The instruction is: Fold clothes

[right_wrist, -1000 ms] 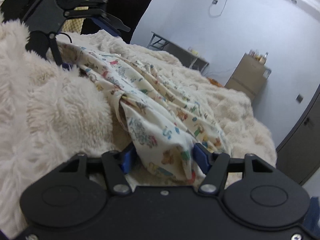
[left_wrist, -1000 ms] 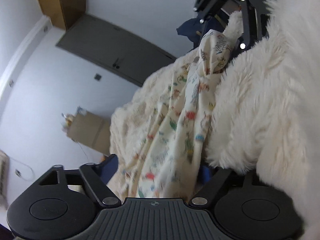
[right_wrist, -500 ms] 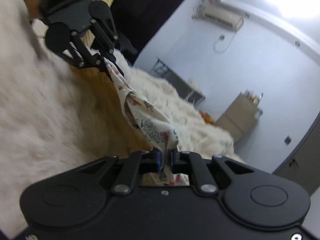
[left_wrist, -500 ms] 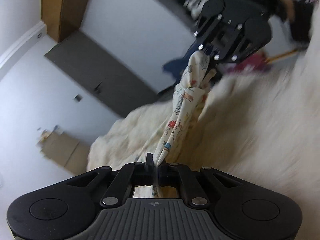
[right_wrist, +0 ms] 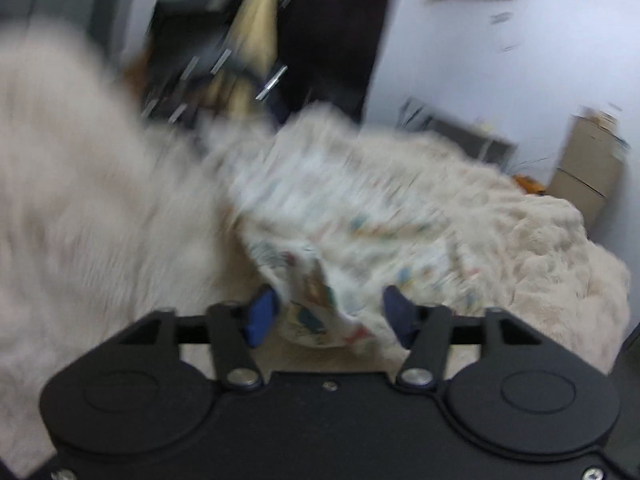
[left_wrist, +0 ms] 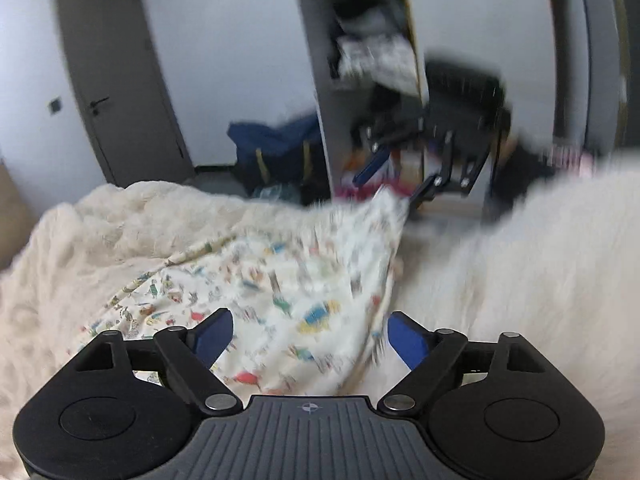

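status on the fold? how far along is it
Early. Done: little that shows; the printed garment lies loose and rumpled on the fluffy blanket, no neat fold visible. In hand: nothing gripped. The left gripper and right gripper both have their jaws opening, cloth lying between the blue pads but not pinched. Left: spreading it flat and making the folds. Both views are motion-blurred, so fine creases cannot be judged.
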### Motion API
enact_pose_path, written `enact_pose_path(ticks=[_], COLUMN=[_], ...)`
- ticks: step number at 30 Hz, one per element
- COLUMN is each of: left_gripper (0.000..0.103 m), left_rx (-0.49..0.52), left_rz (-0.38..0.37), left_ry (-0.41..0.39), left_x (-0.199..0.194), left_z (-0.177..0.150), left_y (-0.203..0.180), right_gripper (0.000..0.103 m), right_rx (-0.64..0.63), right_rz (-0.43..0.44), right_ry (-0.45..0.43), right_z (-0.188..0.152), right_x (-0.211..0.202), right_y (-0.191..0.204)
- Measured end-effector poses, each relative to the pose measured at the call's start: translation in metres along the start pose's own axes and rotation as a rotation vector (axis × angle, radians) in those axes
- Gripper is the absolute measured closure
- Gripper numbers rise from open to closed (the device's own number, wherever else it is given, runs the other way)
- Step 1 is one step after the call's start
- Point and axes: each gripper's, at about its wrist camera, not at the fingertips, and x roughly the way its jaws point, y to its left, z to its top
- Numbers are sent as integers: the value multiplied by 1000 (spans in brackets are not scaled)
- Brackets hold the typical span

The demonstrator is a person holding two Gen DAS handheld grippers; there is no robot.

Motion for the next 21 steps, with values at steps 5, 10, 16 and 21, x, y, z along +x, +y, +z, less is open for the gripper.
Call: enact_pose_path(ticks=[5,10,16,21], left_gripper=[10,9,9,4], left_rx=[-71,-81,-66,-107], left_rz=[190,400,505,571], left_ry=[-23,35,128,111], left_x=[0,43,86,97], left_z=[2,-14,-50,-58], left_y=[21,37,46,41], right_gripper=[34,35,40,63], right_rx=[317,802,1181,1210], right_rz=[9,-109,-93,-11], right_ry=[-133,-52,86,5], right_z=[-6,-19,-75,-94], right_x=[1,64,142,151], right_y=[-68,-168,-227,-206])
